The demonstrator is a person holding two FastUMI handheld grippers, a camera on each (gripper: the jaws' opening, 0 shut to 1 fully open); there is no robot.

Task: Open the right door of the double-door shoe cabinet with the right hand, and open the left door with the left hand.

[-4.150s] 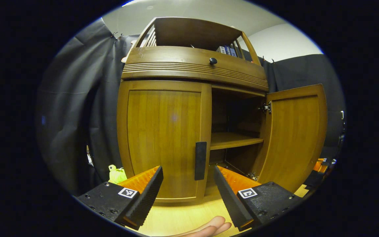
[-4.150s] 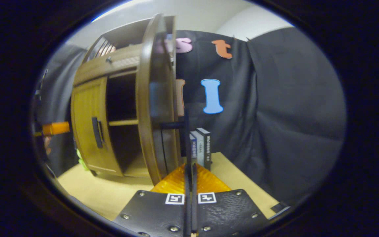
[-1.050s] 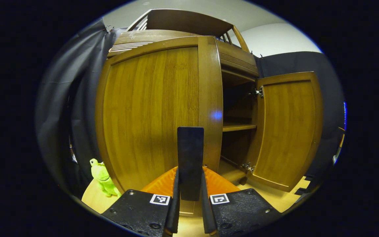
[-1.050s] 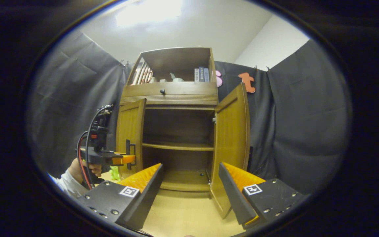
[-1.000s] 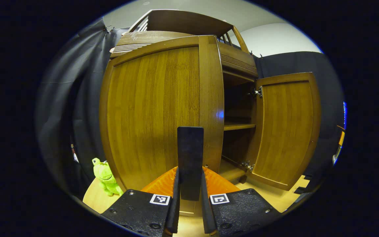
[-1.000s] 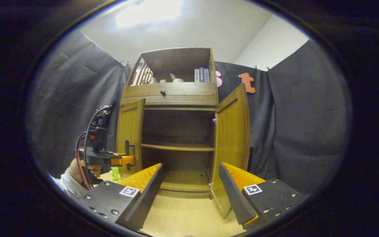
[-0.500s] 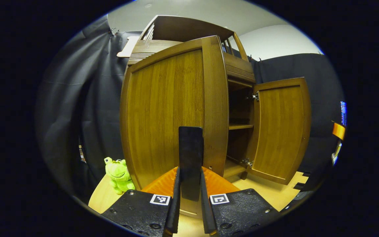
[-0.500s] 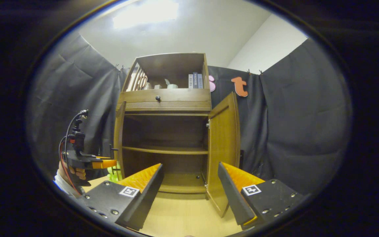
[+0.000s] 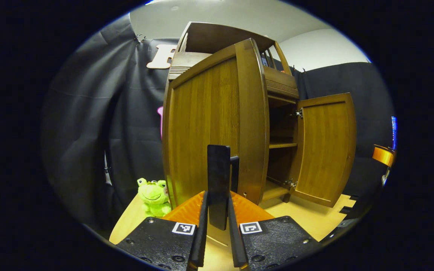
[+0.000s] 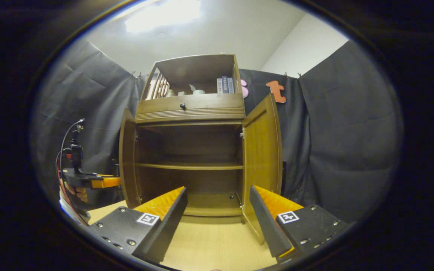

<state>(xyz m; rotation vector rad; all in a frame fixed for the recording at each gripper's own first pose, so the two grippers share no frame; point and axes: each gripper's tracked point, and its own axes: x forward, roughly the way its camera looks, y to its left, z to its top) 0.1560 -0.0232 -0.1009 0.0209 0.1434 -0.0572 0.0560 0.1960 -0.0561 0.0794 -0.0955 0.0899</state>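
- My left gripper [image 9: 217, 229] is clamped narrow on the flat black bar handle [image 9: 218, 180] of the brown wooden left door [image 9: 209, 128]; both fingers press its two faces.
- That left door stands swung well out from the brown wooden double-door shoe cabinet [image 10: 190, 109], which sits on the pale wooden floor [image 10: 217, 244] against the black cloth wall.
- My right gripper [image 10: 217, 214] hangs with fingers spread wide, holding nothing, facing the dark cabinet interior and its middle shelf [image 10: 190, 165].
- The brown wooden right door [image 10: 262, 158] is wide open at the right, apart from my right gripper.
- I judge both doors stiff, fairly light panels turning on side hinges; the handle is the only sure hold, since the smooth lacquered faces would slip.
- The pull should follow the hinge arc, or the bar could twist out of the fingers.
- A green plush frog [image 9: 153, 192] sits on the floor left of the left door, near its swing path.
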